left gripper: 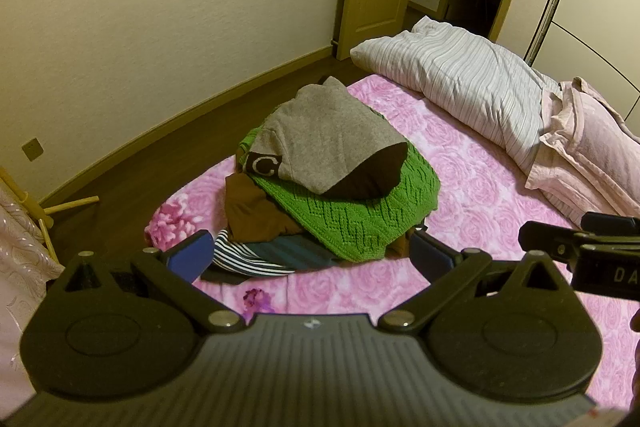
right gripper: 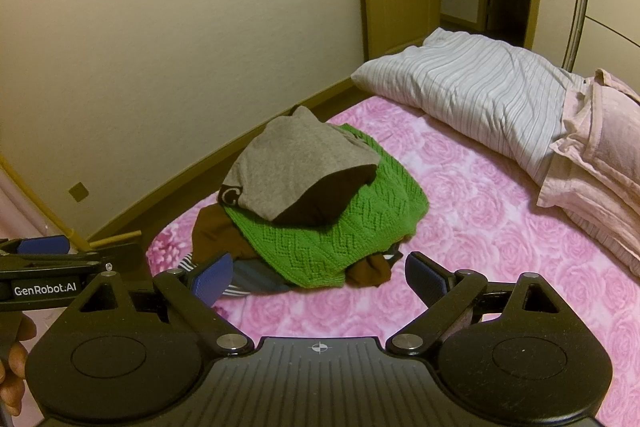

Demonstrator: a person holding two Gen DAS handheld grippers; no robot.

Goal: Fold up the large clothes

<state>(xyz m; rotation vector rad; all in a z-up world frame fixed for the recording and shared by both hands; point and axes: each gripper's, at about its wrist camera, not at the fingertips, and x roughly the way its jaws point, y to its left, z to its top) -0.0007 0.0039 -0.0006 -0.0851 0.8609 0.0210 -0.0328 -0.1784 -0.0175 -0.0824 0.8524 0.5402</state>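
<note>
Left gripper: the black two-finger left gripper with blue pads (left gripper: 310,251) stands spread wide with nothing between its jaws, tilted down toward the near edge of the pile.
Right gripper: the black two-finger right gripper with blue pads (right gripper: 318,277) is likewise spread wide and empty, hovering above the bedcover just short of the clothes; the two tools sit side by side, close together.
Pile: a heap of clothes rests near the corner of the pink rose-patterned bedcover (right gripper: 460,235), just ahead of both tools.
Top garment: a grey felted sweater with a dark hem and a letter patch (left gripper: 332,135) lies uppermost, apart from either gripper.
Below it: a green open-knit sweater (left gripper: 360,215) drapes over a brown garment (left gripper: 252,211), with a navy-and-white striped piece (left gripper: 244,255) at the bottom front.
Beyond: a grey-striped pillow (right gripper: 480,87) and a pale pink pillow (right gripper: 600,155) lie at the far right, well apart from the pile.
Step in hand, as I judge it: taking the top garment off the heap to spread it flat.
Doing it well: pinch only the grey layer at two separated edge points, so the green knit does not lift with it.
Risk: the loose knit could snag on a pad.
Laying space: the open bedcover right of the pile looks suitable.
</note>
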